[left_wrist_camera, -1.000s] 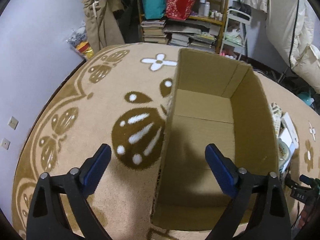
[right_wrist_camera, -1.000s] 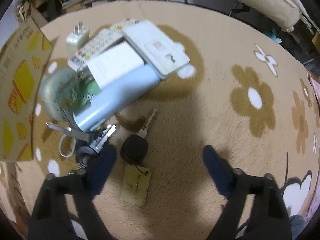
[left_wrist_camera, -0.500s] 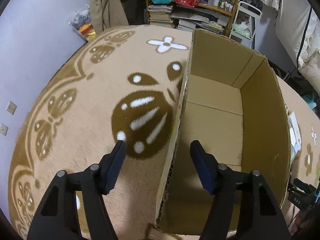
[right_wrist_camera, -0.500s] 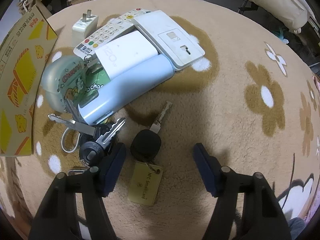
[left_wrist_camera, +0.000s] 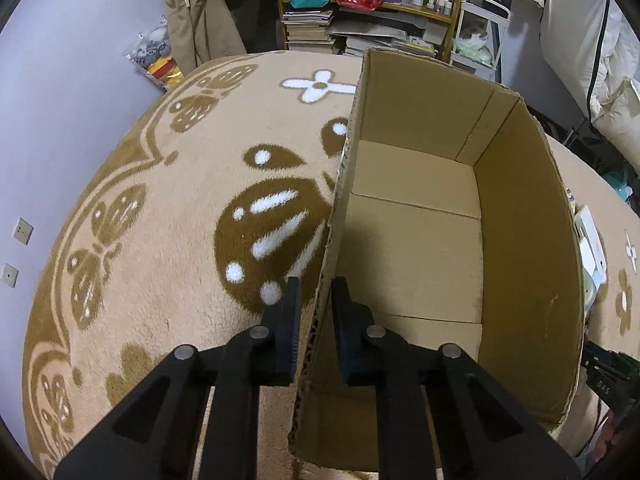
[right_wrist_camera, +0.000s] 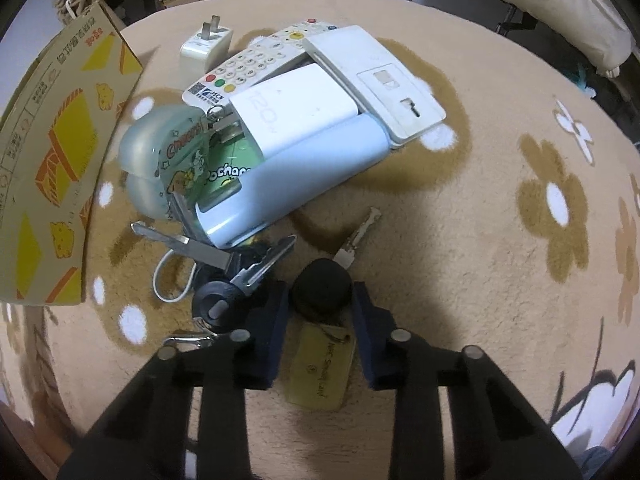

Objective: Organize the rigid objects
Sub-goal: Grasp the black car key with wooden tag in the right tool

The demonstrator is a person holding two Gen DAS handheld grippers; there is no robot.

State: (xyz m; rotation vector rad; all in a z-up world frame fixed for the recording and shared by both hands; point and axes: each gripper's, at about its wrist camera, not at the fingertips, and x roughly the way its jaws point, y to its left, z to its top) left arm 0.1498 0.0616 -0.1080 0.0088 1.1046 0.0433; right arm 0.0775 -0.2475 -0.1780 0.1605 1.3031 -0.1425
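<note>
On the patterned carpet (right_wrist_camera: 460,208), the left gripper (left_wrist_camera: 314,300) pinched the cardboard box's (left_wrist_camera: 520,240) wall while the right gripper (right_wrist_camera: 320,300), jaws just closing, bracketed a black-headed key (right_wrist_camera: 322,290), needing a centred, firm squeeze before lifting.

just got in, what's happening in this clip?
A person with two handheld grippers is sorting small items into a cardboard box on a rug. The left gripper has just closed on the box's side wall, steadying it. The right gripper has been closing around a black key fob with a yellow tag. The box is empty; a remote, charger and bottle wait in a pile.
</note>
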